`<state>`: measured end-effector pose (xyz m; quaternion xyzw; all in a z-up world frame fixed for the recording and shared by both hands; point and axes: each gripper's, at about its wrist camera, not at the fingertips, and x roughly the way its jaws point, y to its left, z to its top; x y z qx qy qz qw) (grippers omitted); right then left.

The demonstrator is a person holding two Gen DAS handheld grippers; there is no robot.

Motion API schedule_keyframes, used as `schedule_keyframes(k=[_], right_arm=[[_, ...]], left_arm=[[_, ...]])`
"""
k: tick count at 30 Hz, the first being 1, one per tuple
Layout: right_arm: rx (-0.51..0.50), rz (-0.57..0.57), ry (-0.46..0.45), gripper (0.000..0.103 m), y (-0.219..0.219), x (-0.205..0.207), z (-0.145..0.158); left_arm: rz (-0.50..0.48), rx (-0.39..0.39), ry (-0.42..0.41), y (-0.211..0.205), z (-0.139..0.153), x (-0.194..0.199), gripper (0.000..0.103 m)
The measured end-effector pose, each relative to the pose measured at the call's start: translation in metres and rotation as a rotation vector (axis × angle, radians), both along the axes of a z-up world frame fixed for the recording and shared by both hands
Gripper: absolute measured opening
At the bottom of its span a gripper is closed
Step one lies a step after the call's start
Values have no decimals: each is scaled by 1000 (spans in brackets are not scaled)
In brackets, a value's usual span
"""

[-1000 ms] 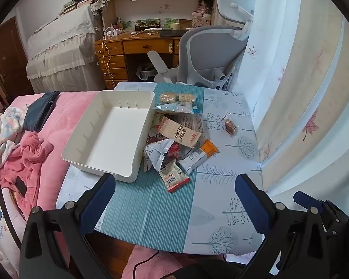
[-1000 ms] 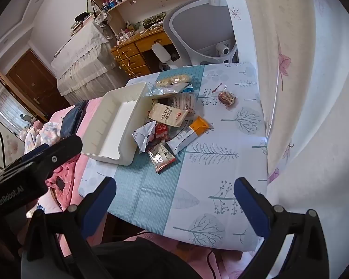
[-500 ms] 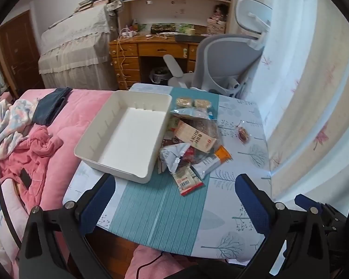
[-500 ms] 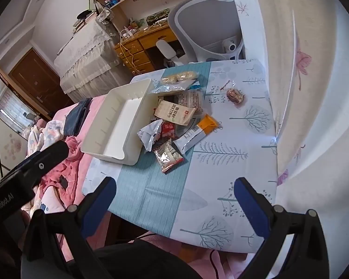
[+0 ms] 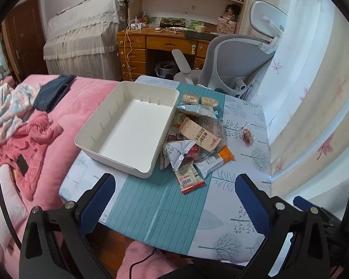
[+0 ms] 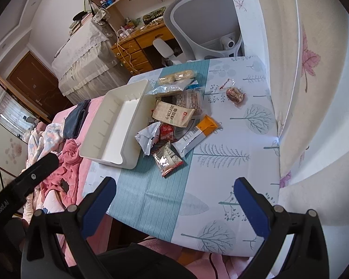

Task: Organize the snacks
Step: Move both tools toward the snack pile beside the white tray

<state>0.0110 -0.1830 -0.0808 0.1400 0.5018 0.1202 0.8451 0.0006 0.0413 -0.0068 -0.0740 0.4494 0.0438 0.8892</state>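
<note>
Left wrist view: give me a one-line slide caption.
Open left gripper above the table edge, facing an empty white bin with a pile of snack packets beside it on the tablecloth.

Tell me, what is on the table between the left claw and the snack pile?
Nothing: only bare teal striped cloth lies between the left claw and the snack pile, in the left wrist view.

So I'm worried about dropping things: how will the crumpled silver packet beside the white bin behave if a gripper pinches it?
The crumpled silver packet looks torn open and creased, so it is probably floppy and light, likely to fold rather than hold shape. Its foil surface looks shiny and may be slippery. It partly overlaps the red packet, so lifting it could drag that along.
</note>
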Motion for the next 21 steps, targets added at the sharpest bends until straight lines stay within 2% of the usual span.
schedule_keyframes(k=[9, 21], right_arm=[[37, -75, 4, 101, -18, 4, -7], [87, -131, 91, 99, -21, 26, -35]], left_arm=[[-14, -72, 54, 2, -22, 9, 102], [-3, -111, 119, 10, -41, 37, 102]])
